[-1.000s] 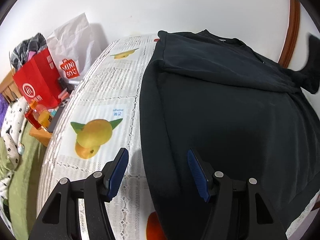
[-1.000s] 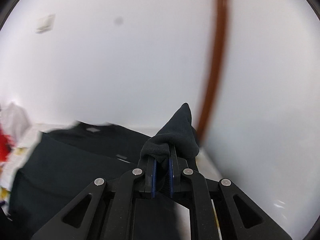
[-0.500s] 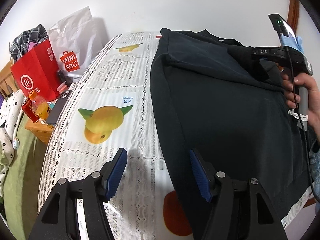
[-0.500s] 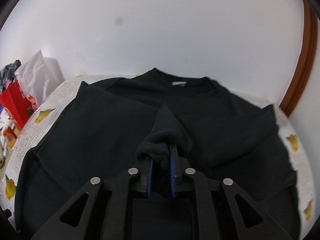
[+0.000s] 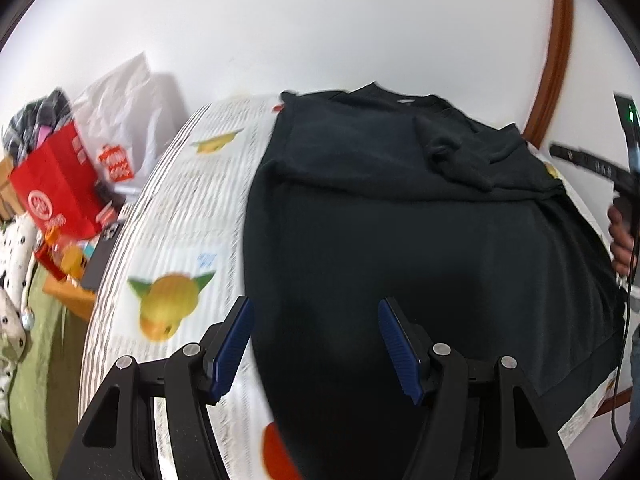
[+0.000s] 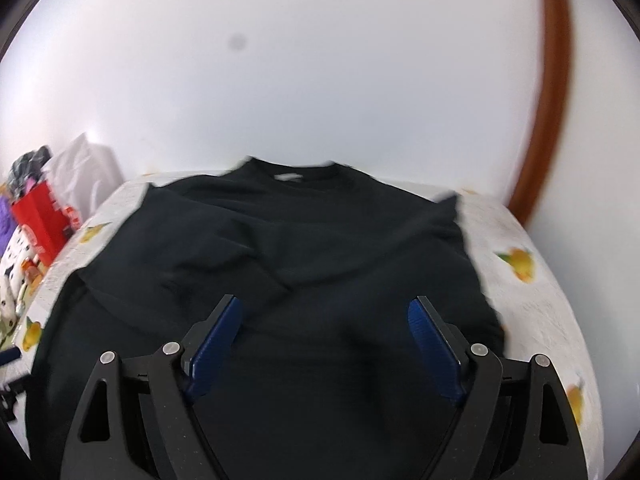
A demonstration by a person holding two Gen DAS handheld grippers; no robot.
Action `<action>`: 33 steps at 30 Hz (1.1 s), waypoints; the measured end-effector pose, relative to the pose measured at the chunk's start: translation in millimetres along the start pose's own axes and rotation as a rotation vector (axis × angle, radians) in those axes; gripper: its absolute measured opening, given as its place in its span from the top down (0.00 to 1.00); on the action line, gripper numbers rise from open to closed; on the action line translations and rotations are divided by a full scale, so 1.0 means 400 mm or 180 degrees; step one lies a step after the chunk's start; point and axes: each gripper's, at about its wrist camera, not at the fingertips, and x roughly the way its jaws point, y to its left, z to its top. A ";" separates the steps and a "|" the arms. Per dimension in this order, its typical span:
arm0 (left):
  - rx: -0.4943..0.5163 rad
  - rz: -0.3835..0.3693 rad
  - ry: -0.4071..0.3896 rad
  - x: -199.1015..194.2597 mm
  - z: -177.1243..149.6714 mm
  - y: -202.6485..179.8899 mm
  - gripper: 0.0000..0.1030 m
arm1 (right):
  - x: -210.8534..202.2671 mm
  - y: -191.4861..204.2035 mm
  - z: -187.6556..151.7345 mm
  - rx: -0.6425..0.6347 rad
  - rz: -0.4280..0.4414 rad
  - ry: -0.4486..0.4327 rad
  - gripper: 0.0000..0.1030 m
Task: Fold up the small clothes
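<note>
Two claws hover empty, the right one's jaws opening, over a black sweatshirt (image 6: 320,264) on a fruit-print tablecloth (image 5: 180,216) by a white wall (image 6: 320,80)

We are in a home. Our bench (image 5: 180,216) wears a lacy white cloth with fruit pictures. Beside it sit a red shopping bag (image 5: 56,192), a white shopping bag (image 5: 120,120), and green bedding (image 5: 36,360) with a spotted soft thing (image 5: 16,248).
</note>
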 end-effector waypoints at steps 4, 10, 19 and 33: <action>0.0187 -0.0030 -0.0057 0.007 0.047 -0.081 0.40 | -0.012 -0.118 -0.038 0.0113 -0.0268 0.0034 0.20; 0.0515 -0.0102 -0.0032 0.058 0.138 -0.233 0.40 | -0.006 -0.226 -0.085 0.0248 -0.0422 0.0151 0.35; 0.0969 -0.0181 0.0032 0.213 0.256 -0.464 0.40 | 0.067 -0.203 -0.185 0.0038 -0.0340 0.0518 0.49; 0.1285 0.0192 0.0067 0.398 0.287 -0.593 0.41 | 0.104 -0.204 -0.221 0.0028 -0.0299 0.0656 0.48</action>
